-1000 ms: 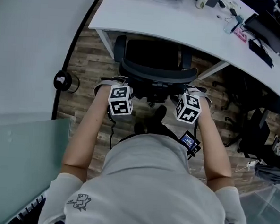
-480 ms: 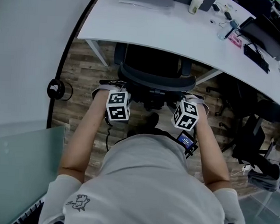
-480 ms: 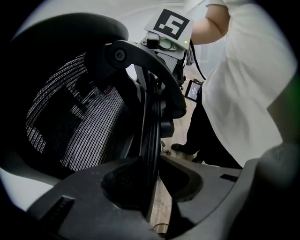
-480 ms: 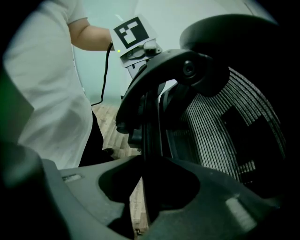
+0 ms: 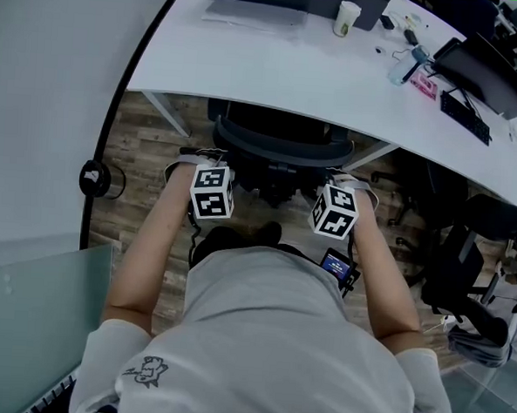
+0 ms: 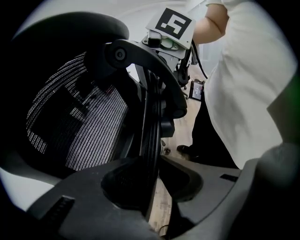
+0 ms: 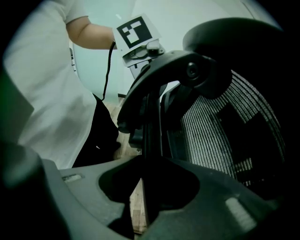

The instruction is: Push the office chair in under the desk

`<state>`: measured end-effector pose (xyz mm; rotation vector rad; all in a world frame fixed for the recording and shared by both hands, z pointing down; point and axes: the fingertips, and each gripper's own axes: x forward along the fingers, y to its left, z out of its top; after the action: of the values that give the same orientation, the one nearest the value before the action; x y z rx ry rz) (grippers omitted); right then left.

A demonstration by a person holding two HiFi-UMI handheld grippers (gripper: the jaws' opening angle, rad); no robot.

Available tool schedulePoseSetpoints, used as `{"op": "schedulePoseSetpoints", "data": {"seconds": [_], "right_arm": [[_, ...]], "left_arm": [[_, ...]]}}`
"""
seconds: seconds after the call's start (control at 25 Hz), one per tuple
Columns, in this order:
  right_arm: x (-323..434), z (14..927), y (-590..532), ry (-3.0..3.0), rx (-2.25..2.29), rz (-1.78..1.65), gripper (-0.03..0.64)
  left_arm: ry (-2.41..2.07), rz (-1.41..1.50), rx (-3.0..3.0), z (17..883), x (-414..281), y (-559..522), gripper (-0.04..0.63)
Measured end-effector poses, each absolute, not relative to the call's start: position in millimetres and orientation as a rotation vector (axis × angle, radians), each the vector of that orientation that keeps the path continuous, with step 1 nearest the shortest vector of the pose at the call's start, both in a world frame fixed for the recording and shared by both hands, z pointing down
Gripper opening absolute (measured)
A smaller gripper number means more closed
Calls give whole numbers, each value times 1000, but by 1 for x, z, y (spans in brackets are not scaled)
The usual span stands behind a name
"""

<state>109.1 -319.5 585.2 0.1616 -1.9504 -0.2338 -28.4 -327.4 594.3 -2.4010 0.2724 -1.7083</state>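
Left forearm (image 5: 151,256) and right forearm (image 5: 384,274) are stretching forward, both grippers pointing steeply down. Left gripper (image 6: 151,185) is clamping the chair (image 5: 280,143) back's left rim, which is running up between its fingers (image 6: 84,206). Right gripper (image 7: 149,183) is gripping the right rim likewise. Beyond the fingers, the seat is sitting under the desk (image 5: 275,71) edge. Cup (image 5: 347,17) is standing far back.

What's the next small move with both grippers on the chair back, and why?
Probably a short, even push toward the desk. The left gripper and right gripper each clamp a side edge of the backrest, whose top rim sits just outside the desk edge in the head view. Equal pressure should stop it swivelling.
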Motion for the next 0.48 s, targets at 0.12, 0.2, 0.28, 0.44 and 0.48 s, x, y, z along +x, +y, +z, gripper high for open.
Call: {"op": "schedulePoseSetpoints", "data": {"seconds": [0.12, 0.2, 0.28, 0.44, 0.48], "right_arm": [[116, 584, -335, -1948, 175, -238, 106], [119, 585, -347, -1950, 183, -236, 106], [120, 585, -357, -1956, 191, -229, 106], [119, 586, -372, -1968, 216, -219, 106], [120, 586, -376, -1967, 220, -220, 105]], "left_arm": [[254, -1711, -2413, 594, -21, -342, 107], [245, -1711, -2412, 594, -18, -355, 107], [232, -1717, -2408, 595, -17, -367, 107], [215, -1722, -2396, 595, -17, -386, 109], [213, -1719, -2395, 595, -16, -391, 109]]}}
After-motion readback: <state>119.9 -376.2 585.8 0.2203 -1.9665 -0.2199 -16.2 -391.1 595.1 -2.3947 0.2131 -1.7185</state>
